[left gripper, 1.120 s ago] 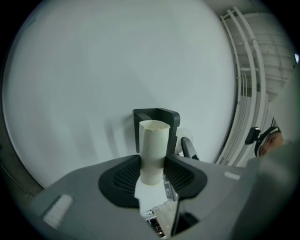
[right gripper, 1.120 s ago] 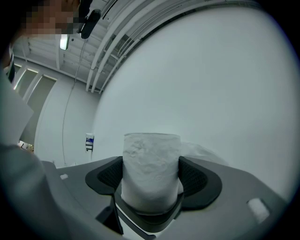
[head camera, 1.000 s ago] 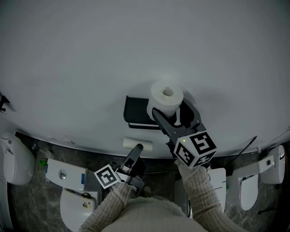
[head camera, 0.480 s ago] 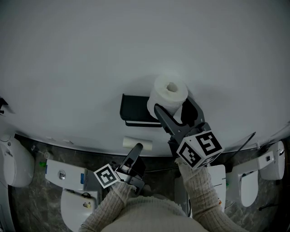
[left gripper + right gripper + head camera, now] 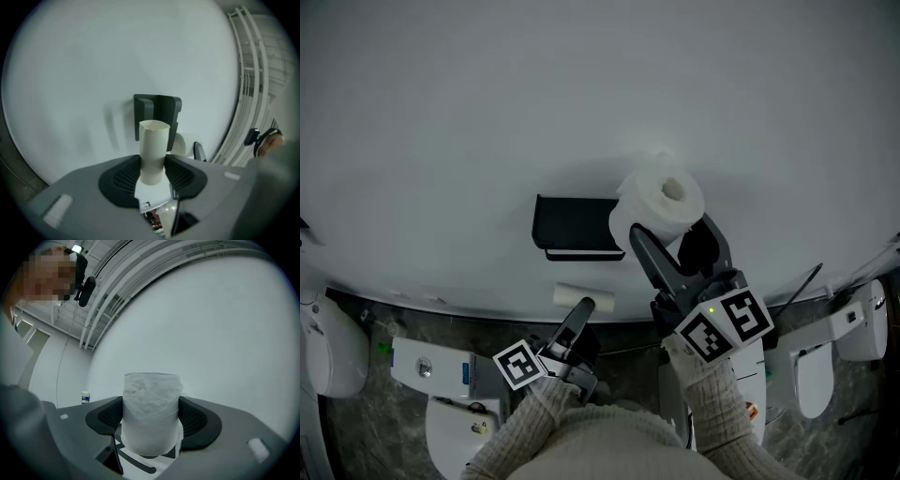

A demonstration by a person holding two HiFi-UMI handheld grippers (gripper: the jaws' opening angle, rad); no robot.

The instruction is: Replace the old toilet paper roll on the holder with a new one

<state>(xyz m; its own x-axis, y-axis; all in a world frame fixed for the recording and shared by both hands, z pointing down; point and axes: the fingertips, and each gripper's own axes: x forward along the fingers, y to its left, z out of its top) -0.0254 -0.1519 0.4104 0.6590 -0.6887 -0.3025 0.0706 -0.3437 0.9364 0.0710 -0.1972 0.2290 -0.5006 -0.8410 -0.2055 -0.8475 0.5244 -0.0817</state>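
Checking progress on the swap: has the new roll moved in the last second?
Yes. The roll in the right gripper has shifted right in the head view, away from the wall holder.

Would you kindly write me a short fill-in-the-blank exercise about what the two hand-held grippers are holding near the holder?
The empty cardboard tube is clamped by the ____ hand-held gripper.
The full toilet paper roll is clamped by the ____ hand-held gripper.
In the head view, that roll sits to the ____ of the black holder.
Missing words: left; right; right.
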